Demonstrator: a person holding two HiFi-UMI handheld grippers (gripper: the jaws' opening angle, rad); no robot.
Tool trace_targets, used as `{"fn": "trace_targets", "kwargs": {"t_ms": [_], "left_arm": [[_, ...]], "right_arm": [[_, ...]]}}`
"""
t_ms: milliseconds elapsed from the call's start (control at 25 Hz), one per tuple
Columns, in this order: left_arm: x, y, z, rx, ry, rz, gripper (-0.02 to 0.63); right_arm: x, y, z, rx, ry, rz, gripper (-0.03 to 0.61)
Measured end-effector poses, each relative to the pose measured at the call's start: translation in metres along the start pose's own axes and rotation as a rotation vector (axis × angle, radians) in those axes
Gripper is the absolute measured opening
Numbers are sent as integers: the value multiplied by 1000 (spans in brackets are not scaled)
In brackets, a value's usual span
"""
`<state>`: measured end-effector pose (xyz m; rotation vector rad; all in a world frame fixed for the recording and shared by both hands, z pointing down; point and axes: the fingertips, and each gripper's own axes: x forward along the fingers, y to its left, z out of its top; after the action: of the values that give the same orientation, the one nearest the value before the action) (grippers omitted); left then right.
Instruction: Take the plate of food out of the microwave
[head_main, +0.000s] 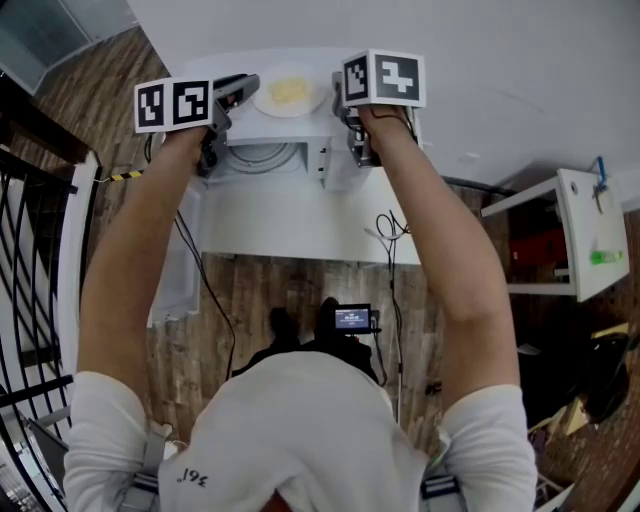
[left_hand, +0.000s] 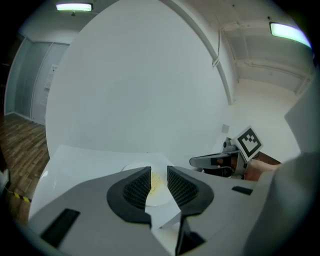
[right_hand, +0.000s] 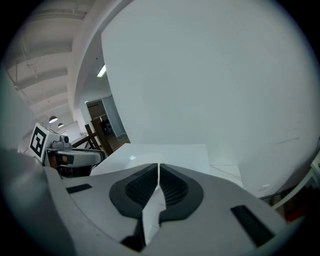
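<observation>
The round white plate (head_main: 290, 95) of pale yellow food (head_main: 288, 90) lies on the flat top of what looks like the white box-shaped microwave (head_main: 312, 130), at its far side, between the two claws. The left gripper (left_hand: 159, 176) has a narrow gap with nothing in it, the plate showing beyond. The right gripper (right_hand: 158, 175) is pinched to a slit, empty.

Judging from this, a nudge from the left could slide the plate off the far edge.

The white shirt (head_main: 300, 430) carries small dark print, not surely readable; the marker cubes (head_main: 385, 78) bear patterns only.
</observation>
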<state>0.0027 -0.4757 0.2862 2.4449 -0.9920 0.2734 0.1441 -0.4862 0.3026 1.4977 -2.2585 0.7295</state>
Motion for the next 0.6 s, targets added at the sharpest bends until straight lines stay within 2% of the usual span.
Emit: {"fn": "trace_targets", "kwargs": {"t_ms": [40,240,320,600], "left_arm": [[-2,-6,-1,14,4,1,106],[-12,-43,-5,81,-4,-38,102],[-16,-55,-9,98,-12,-52,79],[-35,-91,-26,97,-63,-109,52]], "right_arm": [[-5,1,2,2,-9,3,4],[-29,10,7,31,-56,52,2],[-40,15,7,32,-73,70,2],[-72,32,-7,19,-98,120,2]]}}
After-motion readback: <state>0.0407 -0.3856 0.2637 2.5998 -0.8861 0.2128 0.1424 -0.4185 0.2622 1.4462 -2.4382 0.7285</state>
